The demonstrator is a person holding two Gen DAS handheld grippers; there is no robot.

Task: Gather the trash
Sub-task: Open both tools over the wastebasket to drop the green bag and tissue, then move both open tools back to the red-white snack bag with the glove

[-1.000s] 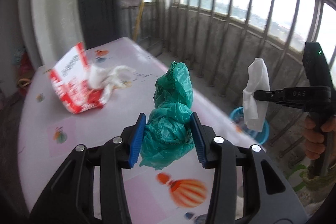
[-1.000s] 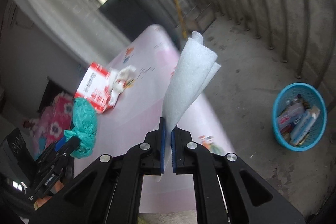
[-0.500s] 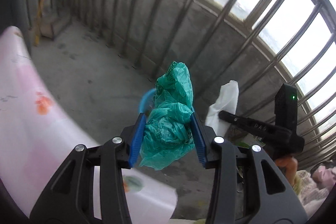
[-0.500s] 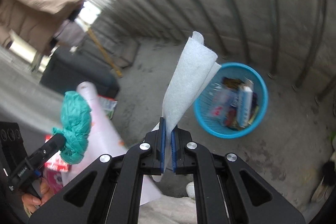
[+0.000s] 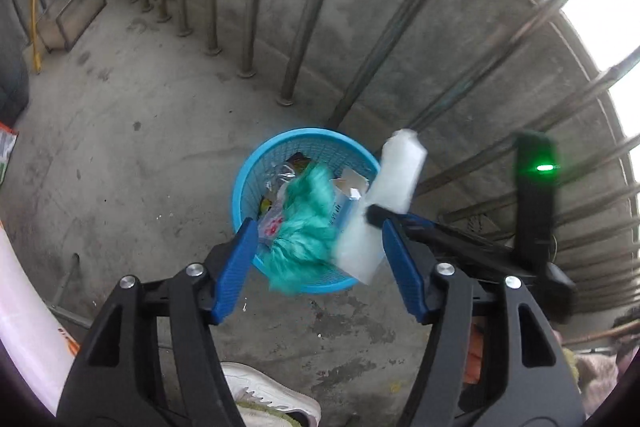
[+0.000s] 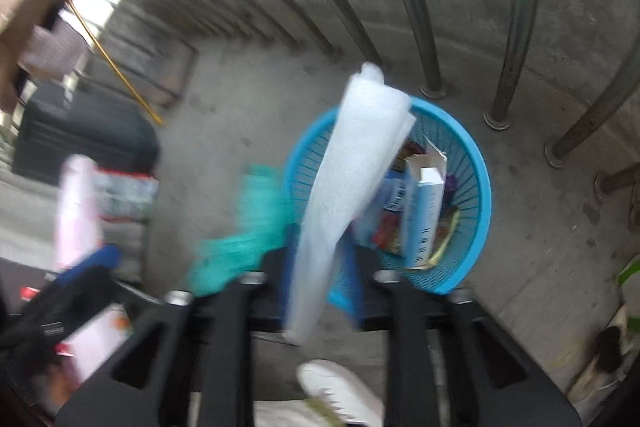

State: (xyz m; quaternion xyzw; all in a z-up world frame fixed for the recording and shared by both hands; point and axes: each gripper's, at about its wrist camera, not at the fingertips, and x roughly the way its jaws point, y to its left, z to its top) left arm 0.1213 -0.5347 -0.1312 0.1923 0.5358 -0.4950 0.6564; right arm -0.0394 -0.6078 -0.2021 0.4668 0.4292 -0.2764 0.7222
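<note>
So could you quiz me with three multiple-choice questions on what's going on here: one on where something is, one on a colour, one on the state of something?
1. Where does the basket stand?
A. on the concrete floor by the railing bars
B. on the table
C. hung from the railing

2. What colour is the crumpled plastic bag between the left gripper's fingers?
A. red
B. teal green
C. yellow

3. How does the left gripper stand to the bag?
A. clamped tight on it
B. jaws apart, bag loose between them
C. shut with nothing near

Answers:
1 A: the blue basket sits on the floor beside the bar feet.
2 B: the bag shows teal green, blurred, over the basket.
3 B: gaps show between both blue pads and the bag; the jaws have just been opening. The right gripper likewise has been opening around the white foam sheet.
</note>
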